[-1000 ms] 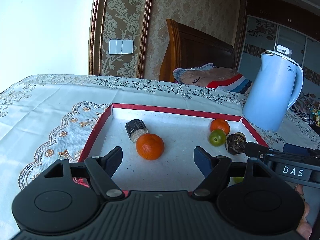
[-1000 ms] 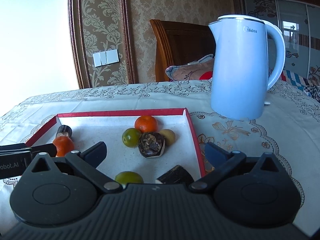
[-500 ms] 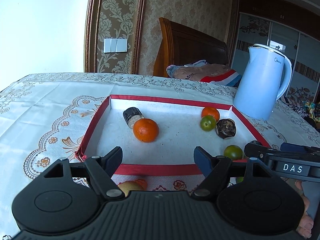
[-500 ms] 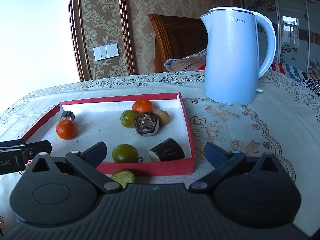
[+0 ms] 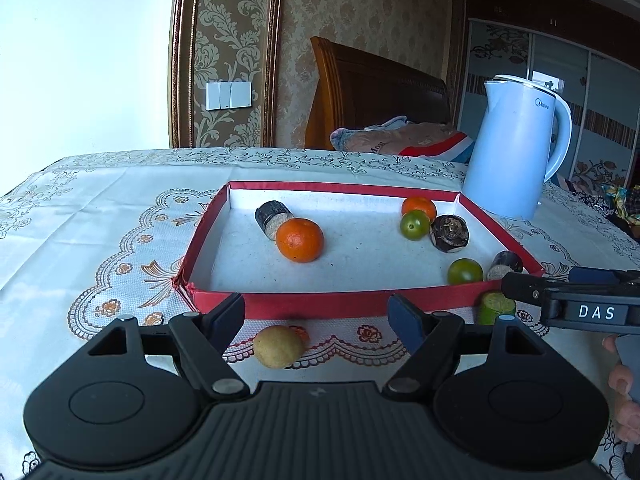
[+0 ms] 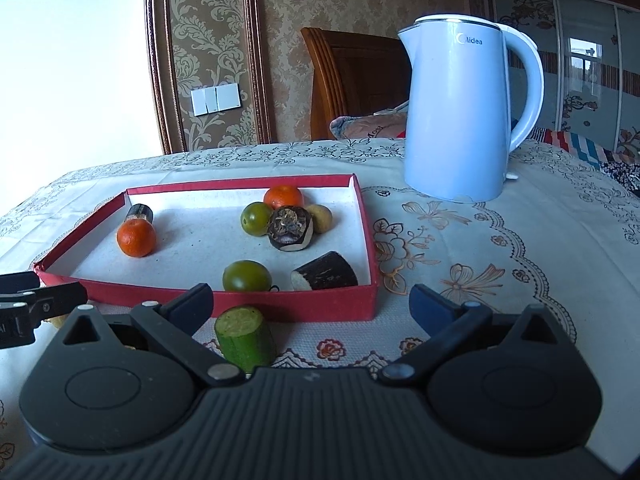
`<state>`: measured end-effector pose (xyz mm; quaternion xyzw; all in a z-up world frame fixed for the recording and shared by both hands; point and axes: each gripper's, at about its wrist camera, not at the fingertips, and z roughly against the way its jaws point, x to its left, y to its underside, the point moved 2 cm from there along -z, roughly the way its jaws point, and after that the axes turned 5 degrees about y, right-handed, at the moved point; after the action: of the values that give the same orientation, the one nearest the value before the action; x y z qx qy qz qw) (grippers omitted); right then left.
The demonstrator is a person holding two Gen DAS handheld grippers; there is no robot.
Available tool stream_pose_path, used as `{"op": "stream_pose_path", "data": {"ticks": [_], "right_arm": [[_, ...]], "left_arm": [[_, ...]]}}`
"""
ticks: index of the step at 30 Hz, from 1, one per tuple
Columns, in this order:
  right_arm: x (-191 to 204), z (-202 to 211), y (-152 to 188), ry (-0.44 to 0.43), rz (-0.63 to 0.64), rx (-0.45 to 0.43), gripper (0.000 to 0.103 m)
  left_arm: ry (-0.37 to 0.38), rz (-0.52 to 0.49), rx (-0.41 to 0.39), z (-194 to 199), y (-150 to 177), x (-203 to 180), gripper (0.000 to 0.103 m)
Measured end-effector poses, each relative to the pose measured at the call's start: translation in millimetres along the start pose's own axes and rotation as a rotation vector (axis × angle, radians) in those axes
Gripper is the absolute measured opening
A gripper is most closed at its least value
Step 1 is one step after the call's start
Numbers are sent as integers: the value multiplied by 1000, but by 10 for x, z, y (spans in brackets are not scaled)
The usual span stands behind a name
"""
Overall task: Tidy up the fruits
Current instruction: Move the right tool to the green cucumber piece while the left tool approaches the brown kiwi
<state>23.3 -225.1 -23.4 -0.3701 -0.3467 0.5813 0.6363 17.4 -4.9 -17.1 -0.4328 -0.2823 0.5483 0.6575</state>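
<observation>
Before the red tray [image 6: 320, 304], both claws spread empty; green stub [image 6: 244, 338], yellow fruit [image 5: 278, 346], kettle [image 6: 456, 120] beyond.

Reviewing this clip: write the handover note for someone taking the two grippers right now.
Left gripper: open, empty, aimed at the yellow fruit lying on the tablecloth before the red tray.
Right gripper: open, empty, over the green cut piece, also outside the tray.
Done: two oranges, two green fruits, a small yellow one and dark pieces sit in the tray.
Left: the two pieces outside it.
</observation>
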Motion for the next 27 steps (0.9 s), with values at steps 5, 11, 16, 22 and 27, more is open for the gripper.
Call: {"op": "stream_pose_path", "data": {"ticks": [5, 11, 16, 22, 27], "right_arm": [[-21, -2, 3, 1, -10, 6, 103], [-59, 35, 35, 1, -14, 7, 103], [-59, 22, 47, 0, -14, 22, 103], [-38, 14, 58, 2, -1, 26, 103], [-16, 8, 66, 1, 5, 32, 103]], "left_arm": [[8, -9, -6, 69, 44, 17, 78], [3, -54, 3, 113, 115, -12, 78], [-1, -79, 15, 126, 161, -24, 78], [-12, -55, 59, 25, 150, 24, 78], [-19, -36, 89, -42, 138, 55, 78]]}}
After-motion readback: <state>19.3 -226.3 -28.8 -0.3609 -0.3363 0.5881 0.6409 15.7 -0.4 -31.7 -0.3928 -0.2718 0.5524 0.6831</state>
